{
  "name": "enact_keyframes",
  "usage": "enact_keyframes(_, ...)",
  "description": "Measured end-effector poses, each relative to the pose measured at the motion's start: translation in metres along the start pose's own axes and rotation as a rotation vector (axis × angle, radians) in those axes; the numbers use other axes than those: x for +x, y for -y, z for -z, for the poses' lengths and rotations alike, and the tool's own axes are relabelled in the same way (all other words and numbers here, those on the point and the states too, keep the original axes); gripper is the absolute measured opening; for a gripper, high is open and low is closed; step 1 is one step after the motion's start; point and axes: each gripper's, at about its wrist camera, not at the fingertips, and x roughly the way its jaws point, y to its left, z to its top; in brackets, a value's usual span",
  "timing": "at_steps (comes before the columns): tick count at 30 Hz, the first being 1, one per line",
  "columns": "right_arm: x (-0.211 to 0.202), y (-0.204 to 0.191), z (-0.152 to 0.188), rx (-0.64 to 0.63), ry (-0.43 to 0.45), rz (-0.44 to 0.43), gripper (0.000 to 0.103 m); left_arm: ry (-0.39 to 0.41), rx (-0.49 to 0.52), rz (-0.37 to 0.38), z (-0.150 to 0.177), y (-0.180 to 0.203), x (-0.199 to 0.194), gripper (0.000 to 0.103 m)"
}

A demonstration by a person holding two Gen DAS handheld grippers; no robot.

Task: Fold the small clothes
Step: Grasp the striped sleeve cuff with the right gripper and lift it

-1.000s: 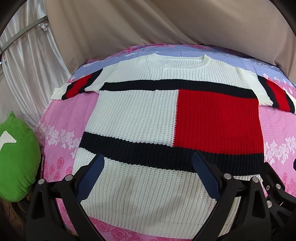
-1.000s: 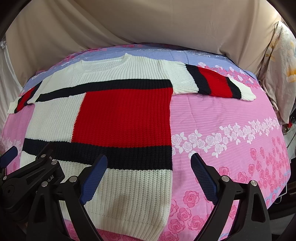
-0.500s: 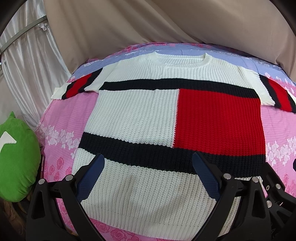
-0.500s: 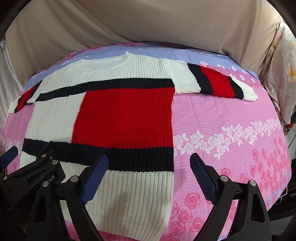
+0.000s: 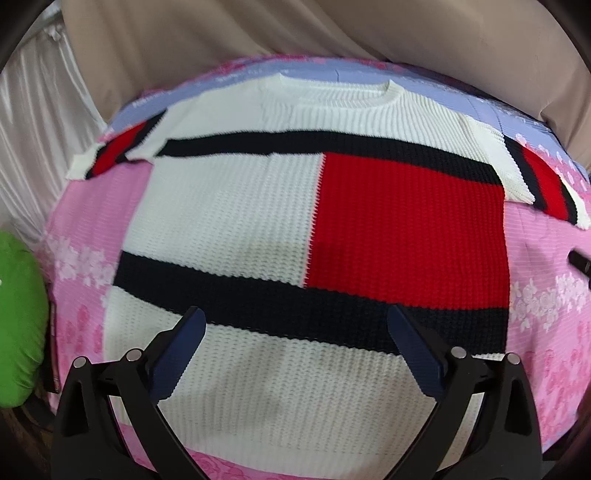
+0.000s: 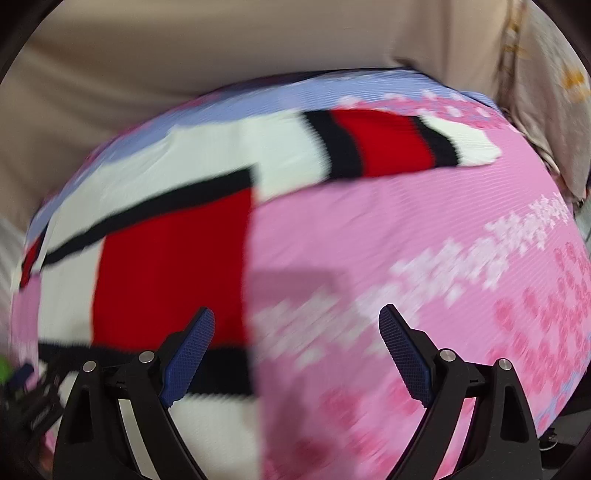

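Note:
A knitted sweater (image 5: 236, 210) in white, red and black blocks lies flat and unfolded on a pink flowered bedsheet (image 5: 546, 280), sleeves spread to both sides. My left gripper (image 5: 295, 332) is open and empty above the sweater's lower black band and white hem. My right gripper (image 6: 297, 332) is open and empty above the sweater's right side edge, with the right sleeve (image 6: 388, 144) far ahead. The sweater body (image 6: 166, 273) fills the left of the blurred right wrist view.
A green cushion (image 5: 18, 332) sits off the bed's left edge. Beige drapes (image 5: 332, 29) hang behind the bed and white cloth (image 5: 33, 140) at the left. A flowered cloth (image 6: 546, 81) hangs at the right. Bare pink sheet (image 6: 424, 240) lies right of the sweater.
Both grippers moved forward over the sweater. The right gripper also swung right toward the sleeve side, blurring its view. Both stay open.

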Motion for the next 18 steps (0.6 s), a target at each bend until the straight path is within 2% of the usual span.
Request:
enact_keyframes(3,0.024,0.075,-0.053,0.136,0.024,0.037,0.089,-0.07,-0.03,0.067,-0.005,0.0,0.013,0.097)
enact_keyframes(6,0.055,0.154,-0.104,0.296,0.037,0.057,0.089,-0.092,-0.086,0.116,-0.008,0.0,0.021,0.097)
enact_keyframes(9,0.086,0.203,-0.134,0.407,0.031,0.058,0.088,-0.118,-0.149,0.174,-0.012,-0.002,0.028,0.097)
enact_keyframes(11,0.107,0.224,-0.145,0.48,0.018,0.028,0.08,-0.123,-0.2,0.213,-0.015,-0.005,0.032,0.097)
enact_keyframes(12,0.115,0.231,-0.149,0.511,0.011,0.011,0.069,-0.115,-0.216,0.218,-0.015,-0.006,0.032,0.097)
enact_keyframes(13,0.127,0.238,-0.151,0.55,0.005,-0.018,0.053,-0.103,-0.235,0.221,-0.016,-0.008,0.032,0.097)
enact_keyframes(15,0.132,0.239,-0.155,0.575,0.031,-0.005,0.039,-0.08,-0.258,0.229,-0.02,-0.011,0.032,0.096)
enact_keyframes(16,0.132,0.235,-0.157,0.572,0.038,-0.009,0.018,-0.072,-0.263,0.231,-0.023,-0.013,0.031,0.096)
enact_keyframes(17,0.132,0.229,-0.162,0.57,0.033,-0.028,0.007,-0.064,-0.266,0.237,-0.025,-0.015,0.031,0.096)
enact_keyframes(18,0.128,0.222,-0.166,0.57,0.045,-0.044,0.007,-0.053,-0.269,0.239,-0.028,-0.02,0.029,0.096)
